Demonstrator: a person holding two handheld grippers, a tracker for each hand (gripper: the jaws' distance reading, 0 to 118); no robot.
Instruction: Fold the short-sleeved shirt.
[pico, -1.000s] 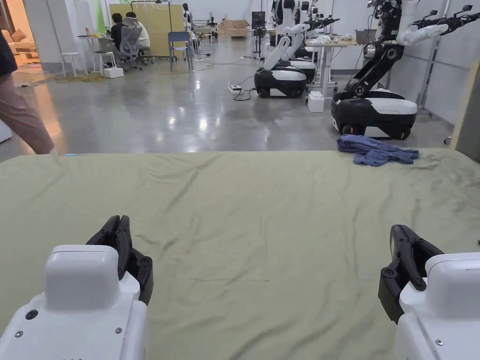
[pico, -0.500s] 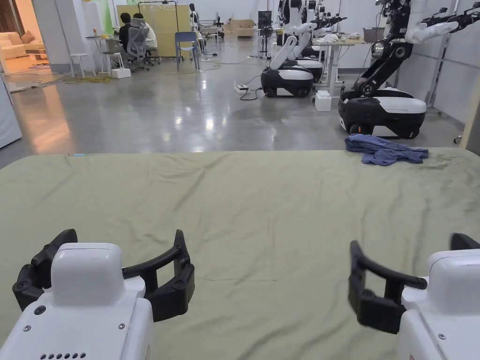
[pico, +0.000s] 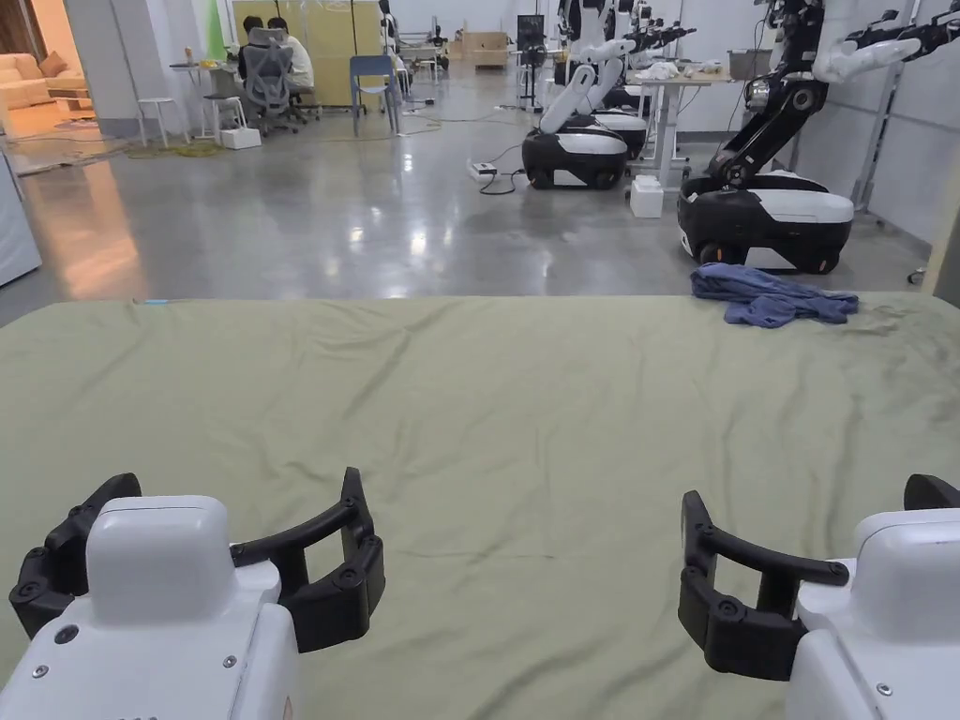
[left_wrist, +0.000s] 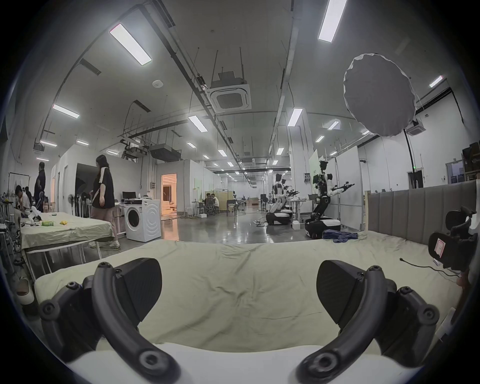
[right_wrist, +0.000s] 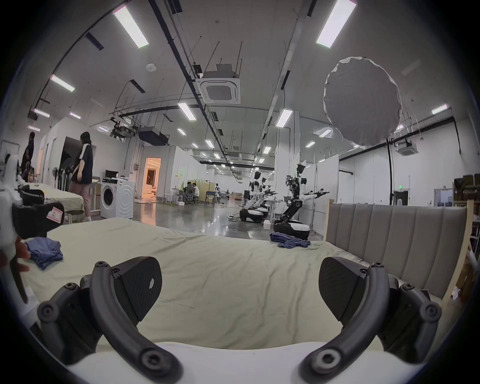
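A crumpled blue short-sleeved shirt (pico: 773, 295) lies at the far right edge of the bed's olive-green sheet (pico: 487, 403); it also appears as the blue shirt (left_wrist: 340, 236) and the blue shirt (right_wrist: 289, 243) in the gripper views. My left gripper (pico: 234, 483) hovers over the near left of the sheet, jaws wide apart and holding nothing. My right gripper (pico: 811, 497) hovers at the near right, likewise open. Both are far from the shirt. Each gripper's own view shows the left gripper (left_wrist: 239, 285) and the right gripper (right_wrist: 240, 283) with bare sheet between the jaws.
A folded blue cloth (right_wrist: 45, 250) lies on the bed's left side. A padded headboard (right_wrist: 389, 233) bounds the right. A thin cable (left_wrist: 420, 265) lies on the sheet. Wheeled robots (pico: 764, 211) stand beyond the bed. A person (left_wrist: 102, 192) walks by a washing machine (left_wrist: 141, 223).
Both grippers were shut one second ago and now stand open. A person's leg at the far left has left the head view.
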